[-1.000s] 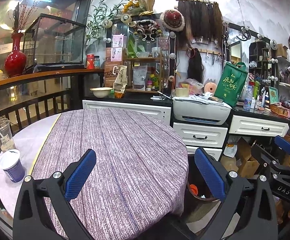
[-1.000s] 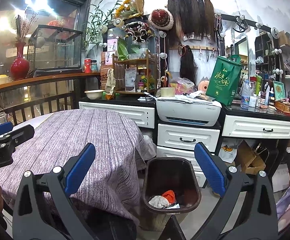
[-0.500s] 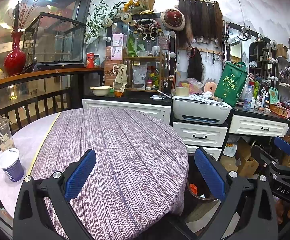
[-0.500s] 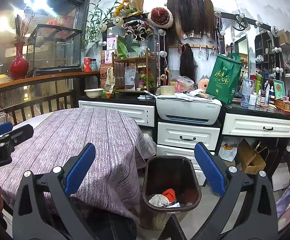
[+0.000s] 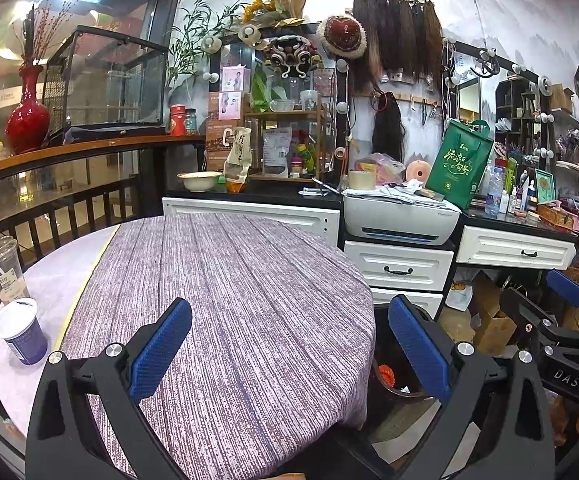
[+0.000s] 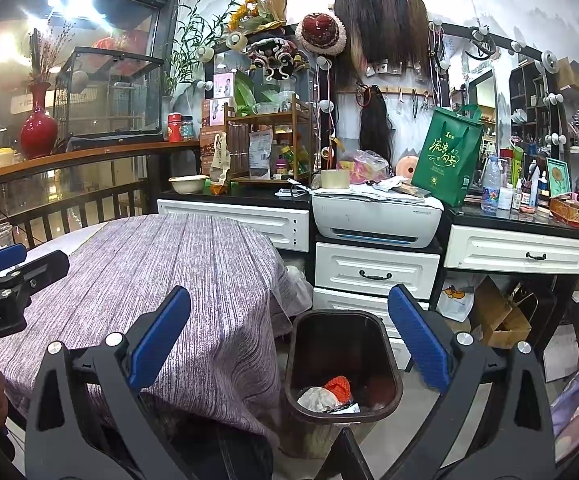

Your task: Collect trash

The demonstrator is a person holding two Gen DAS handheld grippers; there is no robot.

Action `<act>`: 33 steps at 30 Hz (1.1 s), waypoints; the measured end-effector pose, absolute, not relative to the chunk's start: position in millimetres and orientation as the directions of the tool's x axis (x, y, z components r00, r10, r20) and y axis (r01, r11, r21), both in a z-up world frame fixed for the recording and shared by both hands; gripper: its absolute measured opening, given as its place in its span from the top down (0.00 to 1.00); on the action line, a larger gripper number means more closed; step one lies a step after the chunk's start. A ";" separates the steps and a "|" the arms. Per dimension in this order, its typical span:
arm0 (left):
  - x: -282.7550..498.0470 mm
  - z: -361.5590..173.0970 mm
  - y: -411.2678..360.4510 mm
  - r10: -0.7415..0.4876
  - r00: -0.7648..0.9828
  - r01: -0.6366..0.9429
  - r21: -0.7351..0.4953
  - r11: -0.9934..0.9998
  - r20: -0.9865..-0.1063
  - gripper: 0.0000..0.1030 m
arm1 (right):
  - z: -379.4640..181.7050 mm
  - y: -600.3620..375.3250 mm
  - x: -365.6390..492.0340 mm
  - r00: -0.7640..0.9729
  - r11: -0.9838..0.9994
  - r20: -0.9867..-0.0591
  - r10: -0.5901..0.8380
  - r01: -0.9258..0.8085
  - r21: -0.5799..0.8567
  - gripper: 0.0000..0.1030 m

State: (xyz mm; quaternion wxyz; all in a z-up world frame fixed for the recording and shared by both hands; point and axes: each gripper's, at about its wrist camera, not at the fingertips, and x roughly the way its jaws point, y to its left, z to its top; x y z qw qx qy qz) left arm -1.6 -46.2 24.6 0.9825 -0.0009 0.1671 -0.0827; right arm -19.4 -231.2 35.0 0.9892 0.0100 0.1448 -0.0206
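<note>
A dark brown trash bin (image 6: 343, 336) stands on the floor right of the round table; white and orange trash (image 6: 327, 394) lies inside it. My right gripper (image 6: 289, 344) is open and empty above the bin. My left gripper (image 5: 289, 346) is open and empty over the table's purple cloth (image 5: 225, 300). A blue-and-white paper cup (image 5: 21, 330) and a clear plastic cup with a straw (image 5: 1, 270) stand at the table's left edge. The bin shows partly past the table edge in the left wrist view (image 5: 401, 372).
White drawers (image 6: 373, 270) with a printer (image 6: 373, 216) and a cluttered counter stand behind the bin. Cardboard boxes (image 6: 497, 316) lie on the floor to the right. A wooden railing (image 5: 69, 184) runs behind the table at left.
</note>
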 end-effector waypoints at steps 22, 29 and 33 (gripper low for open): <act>-0.4 22.4 -47.8 -0.168 0.927 0.168 -0.027 0.985 -0.336 0.05 | 28.4 -230.6 -19.3 0.955 0.999 -0.294 -0.036 0.041 0.013 0.06; -0.5 21.8 -49.1 -0.168 0.927 0.171 -0.022 0.985 -0.334 0.05 | 28.4 -230.5 -19.1 0.955 0.999 -0.295 -0.035 0.041 0.014 0.06; -0.5 22.3 -49.5 -0.168 0.927 0.171 -0.022 0.985 -0.335 0.05 | 27.4 -229.6 -19.6 0.955 0.999 -0.296 -0.036 0.042 0.013 0.06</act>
